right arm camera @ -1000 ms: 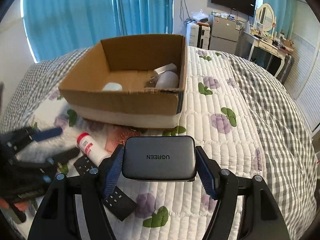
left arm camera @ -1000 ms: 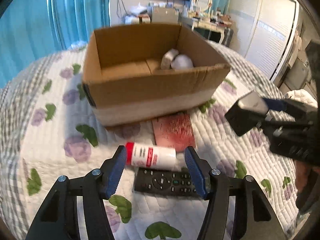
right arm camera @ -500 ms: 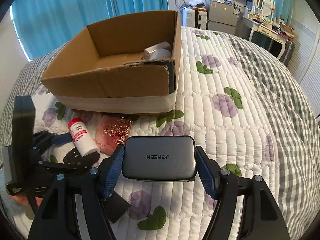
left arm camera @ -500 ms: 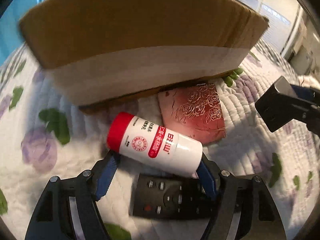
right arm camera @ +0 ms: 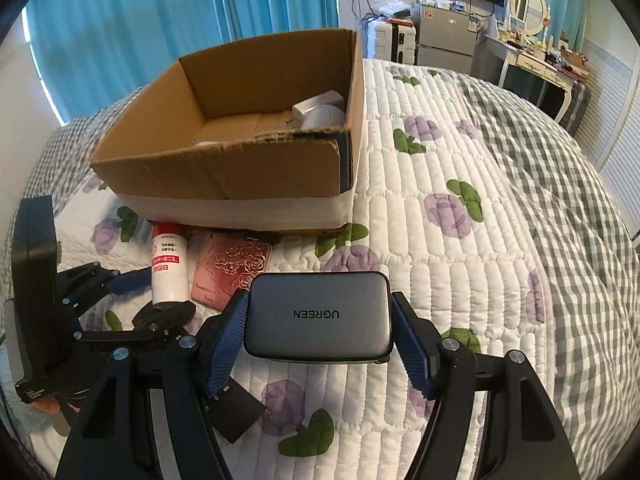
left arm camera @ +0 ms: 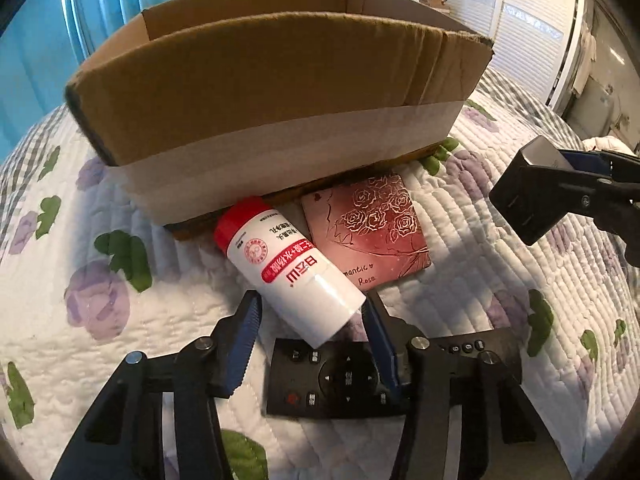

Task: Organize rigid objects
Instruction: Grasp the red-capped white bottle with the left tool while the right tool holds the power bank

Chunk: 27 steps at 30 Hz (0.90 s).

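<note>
A white bottle (left arm camera: 288, 268) with a red cap lies on the quilt in front of the cardboard box (left arm camera: 260, 92). Its base end sits between the fingers of my left gripper (left arm camera: 311, 303), whose jaws are closing. The right pad is at the bottle and a gap shows at the left pad. My right gripper (right arm camera: 320, 300) is shut on a grey UGREEN charger (right arm camera: 318, 316) and holds it above the quilt, right of the bottle (right arm camera: 169, 264). That charger (left arm camera: 524, 196) also shows at the right of the left wrist view.
A pink rose-patterned card (left arm camera: 372, 232) lies beside the bottle against the box. A black remote (left arm camera: 344, 380) lies under my left gripper. The open box (right arm camera: 224, 172) holds white items (right arm camera: 320, 112). Flowered quilt stretches to the right.
My left gripper has sunk onto the bottle and its jaws have narrowed around the base end. The bottle has swung from crosswise to nearly lengthwise. The right gripper and its charger have stayed put.
</note>
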Available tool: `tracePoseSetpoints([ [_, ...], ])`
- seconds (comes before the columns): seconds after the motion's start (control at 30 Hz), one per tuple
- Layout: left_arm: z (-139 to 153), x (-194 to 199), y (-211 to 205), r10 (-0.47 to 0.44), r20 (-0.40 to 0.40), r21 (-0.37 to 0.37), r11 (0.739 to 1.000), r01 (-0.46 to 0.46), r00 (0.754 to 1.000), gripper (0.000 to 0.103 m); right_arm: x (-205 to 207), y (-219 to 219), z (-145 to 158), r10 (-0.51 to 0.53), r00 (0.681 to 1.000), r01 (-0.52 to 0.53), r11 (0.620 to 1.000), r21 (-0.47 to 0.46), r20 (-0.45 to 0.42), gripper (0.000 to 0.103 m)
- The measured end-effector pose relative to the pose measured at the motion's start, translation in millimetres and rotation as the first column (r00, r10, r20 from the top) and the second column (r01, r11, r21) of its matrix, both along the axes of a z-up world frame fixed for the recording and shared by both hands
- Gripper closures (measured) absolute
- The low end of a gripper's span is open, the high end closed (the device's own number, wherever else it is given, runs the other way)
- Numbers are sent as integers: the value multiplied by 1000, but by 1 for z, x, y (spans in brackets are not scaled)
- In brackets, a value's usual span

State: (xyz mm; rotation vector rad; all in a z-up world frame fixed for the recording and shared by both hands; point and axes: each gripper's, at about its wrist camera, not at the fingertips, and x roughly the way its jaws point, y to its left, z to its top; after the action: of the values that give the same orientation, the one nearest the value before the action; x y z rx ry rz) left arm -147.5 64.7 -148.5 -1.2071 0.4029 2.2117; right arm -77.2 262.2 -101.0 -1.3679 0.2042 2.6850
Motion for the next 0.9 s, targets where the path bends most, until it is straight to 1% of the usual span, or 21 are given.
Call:
tracePoseSetpoints([
  [0.13, 7, 3, -5, 19, 11, 25, 999, -19, 1000, 53, 4, -2, 5, 3, 1000, -3, 1000, 4, -8, 35],
  [0.2, 13, -1, -7, 45, 26, 44, 998, -46, 999, 52, 5, -3, 6, 2, 1000, -2, 1000, 3, -10, 35],
  [0.23, 15, -6, -8, 61, 47, 52, 997, -64, 997, 52, 5, -3, 6, 3, 1000, -3, 1000, 2, -9, 35],
  [0.3, 14, -15, -9, 98, 122, 75, 991, -108, 988, 51, 4, -4, 6, 2, 1000, -2, 1000, 0, -6, 35],
  [0.37, 12, -20, -6, 130, 156, 83, 986, -144, 979, 51, 3, -5, 5, 6, 1000, -6, 1000, -4, -2, 35],
  [0.5, -3, -29, 7, 162, 168, 33, 985, -170, 972, 51, 3, -6, 1, 16, 1000, -16, 1000, -5, 5, 35],
  [0.57, -10, -34, 12, 169, 185, 23, 984, -176, 968, 53, 2, -4, -2, 10, 1000, -10, 1000, -7, 11, 35],
  [0.63, -10, -35, 11, 173, 194, 38, 982, -184, 966, 54, 1, -2, -5, 4, 1000, -4, 1000, -13, 18, 35],
  [0.77, -1, -25, -3, 172, 217, 78, 978, -193, 961, 60, 2, 0, -7, 6, 1000, -6, 1000, -15, 21, 35],
  [0.9, 13, -6, -19, 140, 196, 84, 984, -159, 971, 65, 3, -1, -1, 13, 1000, -13, 1000, -5, 2, 35],
])
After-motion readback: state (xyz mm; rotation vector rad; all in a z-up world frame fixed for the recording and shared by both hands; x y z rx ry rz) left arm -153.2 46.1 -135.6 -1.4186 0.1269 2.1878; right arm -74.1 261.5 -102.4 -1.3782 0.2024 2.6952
